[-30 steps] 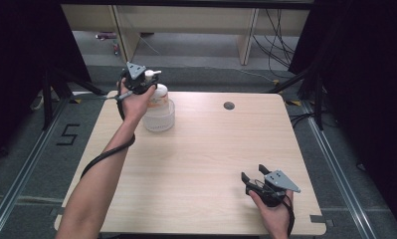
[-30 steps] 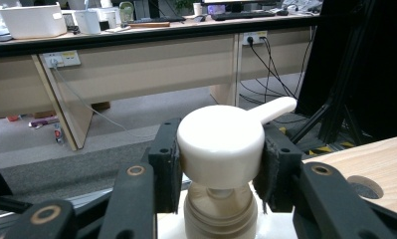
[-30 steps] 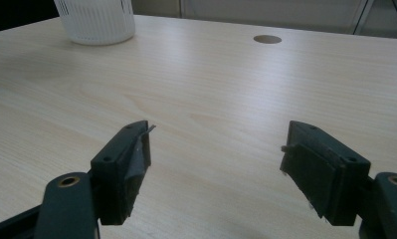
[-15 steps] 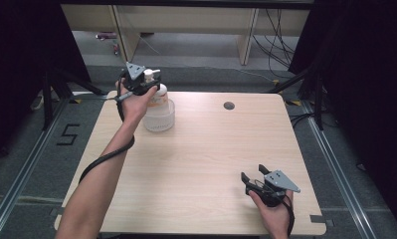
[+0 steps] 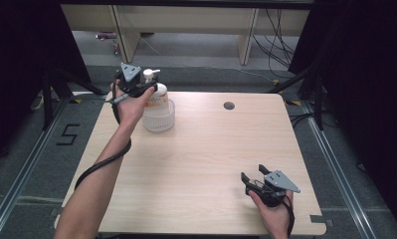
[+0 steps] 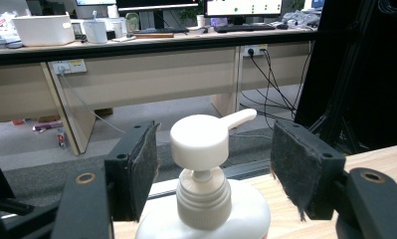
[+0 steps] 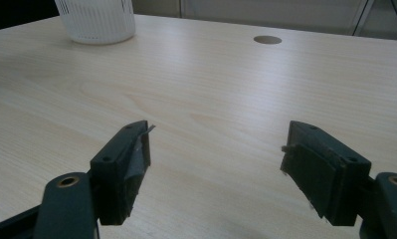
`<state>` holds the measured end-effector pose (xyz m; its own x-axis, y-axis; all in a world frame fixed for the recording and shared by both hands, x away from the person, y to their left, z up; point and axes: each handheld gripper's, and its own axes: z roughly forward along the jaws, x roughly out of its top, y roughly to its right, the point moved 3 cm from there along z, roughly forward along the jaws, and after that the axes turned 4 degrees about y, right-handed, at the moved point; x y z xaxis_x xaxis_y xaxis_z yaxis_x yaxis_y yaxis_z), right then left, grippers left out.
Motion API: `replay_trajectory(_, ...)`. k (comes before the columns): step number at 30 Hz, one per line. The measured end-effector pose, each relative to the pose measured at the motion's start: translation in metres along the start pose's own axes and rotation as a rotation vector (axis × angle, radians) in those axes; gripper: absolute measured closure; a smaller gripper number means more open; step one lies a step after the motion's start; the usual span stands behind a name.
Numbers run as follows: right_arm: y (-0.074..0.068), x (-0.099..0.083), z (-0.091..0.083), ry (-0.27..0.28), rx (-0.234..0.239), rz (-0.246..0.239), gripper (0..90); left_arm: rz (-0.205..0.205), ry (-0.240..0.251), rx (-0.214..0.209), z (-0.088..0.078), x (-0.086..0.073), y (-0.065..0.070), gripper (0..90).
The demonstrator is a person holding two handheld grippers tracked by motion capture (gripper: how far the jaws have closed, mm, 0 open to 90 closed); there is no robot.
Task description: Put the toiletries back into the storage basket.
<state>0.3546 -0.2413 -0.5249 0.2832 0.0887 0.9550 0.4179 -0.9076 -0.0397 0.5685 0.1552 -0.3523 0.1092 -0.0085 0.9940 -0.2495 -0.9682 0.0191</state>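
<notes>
In the high view, the left gripper (image 5: pixel 147 85) is held at the white pump head of the clear plastic dispenser bottle (image 5: pixel 158 109), standing at the pale wooden bench's (image 5: pixel 211 149) far left, as a second ago. The right gripper (image 5: pixel 253 174) rests near the front right edge, unmoved.

In the left gripper view, the jaws are spread wide either side of the pump head (image 6: pixel 206 137), touching nothing.

In the right gripper view, the right gripper (image 7: pixel 216 154) gapes wide over bare bench.

A black "5" on the grey floor (image 5: pixel 37 149) left of the table (image 5: pixel 211 164)
</notes>
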Motion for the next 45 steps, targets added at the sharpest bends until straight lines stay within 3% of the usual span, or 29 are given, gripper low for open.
replay_trajectory(8, 0.000, 0.000, 0.001, 0.005, -0.002, -0.010, 26.8, -0.006, 0.013, -0.001, -0.019, -0.001, -0.002, 34.5)
replay_trajectory(10, -0.002, 0.000, 0.000, -0.005, -0.011, 0.022, 26.8, -0.003, 0.018, -0.005, -0.024, -0.002, -0.001, 34.6)
replay_trajectory(13, 0.002, 0.000, -0.001, -0.007, -0.010, -0.029, 26.8, -0.001, 0.022, -0.009, -0.032, -0.005, -0.001, 34.6)
replay_trajectory(14, -0.001, 0.000, -0.002, -0.021, -0.010, 0.010, 26.8, -0.001, 0.022, -0.010, -0.034, -0.006, -0.001, 34.6)
replay_trajectory(15, 0.001, 0.000, -0.001, -0.013, -0.008, -0.016, 26.8, 0.002, 0.023, -0.012, -0.037, -0.007, -0.001, 34.6)
replay_trajectory(18, 0.002, 0.000, -0.001, -0.009, -0.011, -0.030, 26.7, 0.003, 0.023, -0.016, -0.045, -0.013, -0.001, 34.8)
replay_trajectory(20, 0.000, 0.000, -0.001, -0.007, -0.009, -0.002, 26.7, 0.005, 0.026, -0.019, -0.050, -0.018, -0.001, 34.9)
replay_trajectory(23, 0.002, 0.000, 0.000, 0.011, -0.013, -0.026, 26.6, -0.004, 0.038, -0.020, -0.057, -0.024, -0.002, 35.3)
replay_trajectory(35, 0.002, 0.000, 0.000, 0.015, -0.014, -0.030, 26.6, 0.029, 0.051, -0.045, -0.092, -0.057, -0.004, 35.1)
replay_trajectory(36, -0.002, 0.000, -0.001, -0.009, -0.006, 0.023, 26.6, 0.028, 0.050, -0.050, -0.095, -0.061, -0.005, 35.0)
replay_trajectory(38, -0.003, 0.000, 0.000, 0.009, 0.000, 0.026, 26.6, 0.024, 0.055, -0.052, -0.102, -0.069, -0.006, 35.0)
replay_trajectory(45, -0.002, 0.000, 0.001, 0.015, -0.003, 0.002, 26.6, 0.019, 0.044, -0.076, -0.122, -0.093, -0.005, 34.8)
